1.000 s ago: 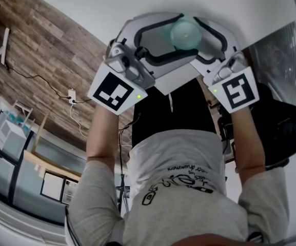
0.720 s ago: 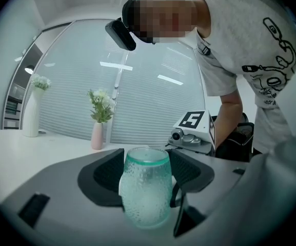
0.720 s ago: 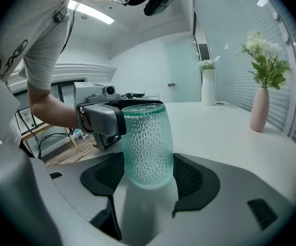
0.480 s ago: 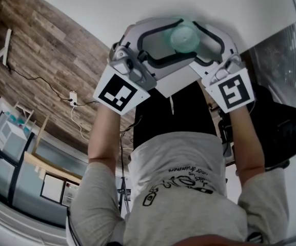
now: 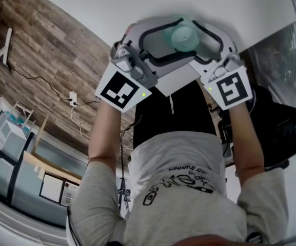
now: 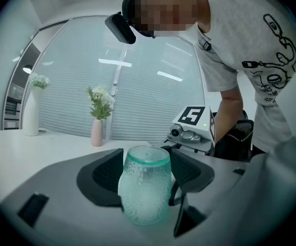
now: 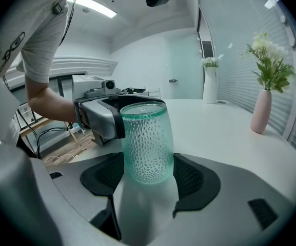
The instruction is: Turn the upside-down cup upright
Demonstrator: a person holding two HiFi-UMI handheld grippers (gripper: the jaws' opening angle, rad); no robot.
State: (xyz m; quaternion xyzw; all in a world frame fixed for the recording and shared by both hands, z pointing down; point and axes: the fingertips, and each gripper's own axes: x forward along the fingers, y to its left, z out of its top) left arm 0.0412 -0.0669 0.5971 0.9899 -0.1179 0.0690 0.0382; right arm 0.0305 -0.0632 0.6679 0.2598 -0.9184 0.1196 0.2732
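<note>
The cup, pebbled teal glass, stands on the white table close to its near edge; its upper end shows a thick teal band (which end is the mouth cannot be told for certain). The left gripper and the right gripper come at it from opposite sides and face each other across it. Each has its jaws spread wide with the cup between the black pads. In both gripper views the pads lie just beside the glass walls, and no firm clamp can be made out, so both read as released. From the head view the two pairs of jaws form a ring round the cup, leaving little room on either flank. The marker cubes, left and right, hang out past the table edge above the person's forearms.

Beyond the cup the tabletop runs bare toward the window blinds; a pink vase and a white vase, both with flowers, stand well apart from it near the far side. To the person's left the table edge drops to a wooden floor; a black bag sits at the right, off the table.
</note>
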